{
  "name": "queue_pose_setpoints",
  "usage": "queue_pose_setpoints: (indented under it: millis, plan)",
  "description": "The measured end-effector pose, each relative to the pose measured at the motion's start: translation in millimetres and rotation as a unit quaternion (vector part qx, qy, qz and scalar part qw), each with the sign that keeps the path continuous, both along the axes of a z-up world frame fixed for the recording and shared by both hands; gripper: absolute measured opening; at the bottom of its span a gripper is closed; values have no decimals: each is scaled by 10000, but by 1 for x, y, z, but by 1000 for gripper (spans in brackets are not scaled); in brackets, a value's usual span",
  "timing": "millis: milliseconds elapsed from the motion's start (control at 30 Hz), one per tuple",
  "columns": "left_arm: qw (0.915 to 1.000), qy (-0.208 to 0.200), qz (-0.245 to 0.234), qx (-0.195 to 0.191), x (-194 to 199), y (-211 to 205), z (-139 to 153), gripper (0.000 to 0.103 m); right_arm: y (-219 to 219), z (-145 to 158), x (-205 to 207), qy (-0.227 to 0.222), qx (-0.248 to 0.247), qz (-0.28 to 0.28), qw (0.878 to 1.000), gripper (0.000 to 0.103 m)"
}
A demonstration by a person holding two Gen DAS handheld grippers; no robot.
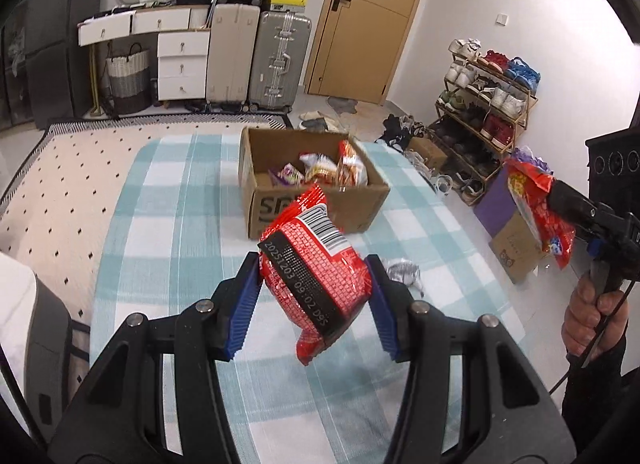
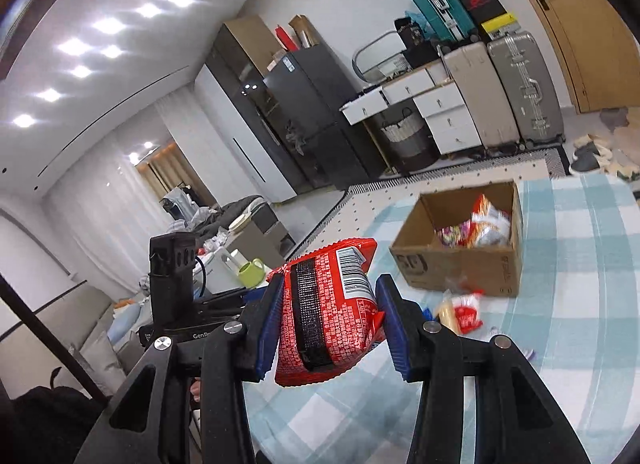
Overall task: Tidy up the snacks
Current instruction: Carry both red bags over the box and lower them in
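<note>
While the brown cardboard box (image 1: 316, 199) already holds several snacks, both the left gripper (image 1: 314, 296) and right gripper (image 2: 328, 324) pinch red foil packets (image 1: 316, 276), and a couple of packets (image 2: 460, 310) lie loose beside the box.

Box (image 1: 312, 199) logo partly hidden behind red packet (image 1: 316, 276), mid frame. Loose snack (image 2: 460, 310) lower right of right wrist view is blurred, print unreadable. Person's hand (image 1: 592, 320) cut off at right edge.

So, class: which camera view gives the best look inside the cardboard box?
The left wrist view. It looks down into the cardboard box, showing several snack packets against its inner walls. The right wrist view shows the box further off at an angle, its packets blurred.
</note>
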State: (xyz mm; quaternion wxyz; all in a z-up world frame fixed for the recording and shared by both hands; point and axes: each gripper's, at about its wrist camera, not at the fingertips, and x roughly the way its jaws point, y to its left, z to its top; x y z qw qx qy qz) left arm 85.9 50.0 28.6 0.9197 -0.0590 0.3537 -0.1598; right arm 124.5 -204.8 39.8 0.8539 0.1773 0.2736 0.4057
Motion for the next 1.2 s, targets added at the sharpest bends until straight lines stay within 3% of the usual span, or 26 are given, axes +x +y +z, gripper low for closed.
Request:
queue_pose_setpoints:
  millis: [467, 633, 933, 1200]
  plan:
    - [9985, -375, -28, 389, 76, -17, 81, 49, 1, 97, 65, -517, -79, -140, 9985, 46]
    - [9987, -327, -3, 389, 120, -21, 100, 49, 3, 115, 106, -506, -199, -288, 9981, 46]
    - [9983, -238, -112, 521, 204, -43, 116, 49, 10, 101, 194, -245, -386, -511, 9976, 46]
    - [9973, 131, -285, 662, 279, -69, 76, 49, 35, 50, 268, 116, -971, -523, 9938, 46]
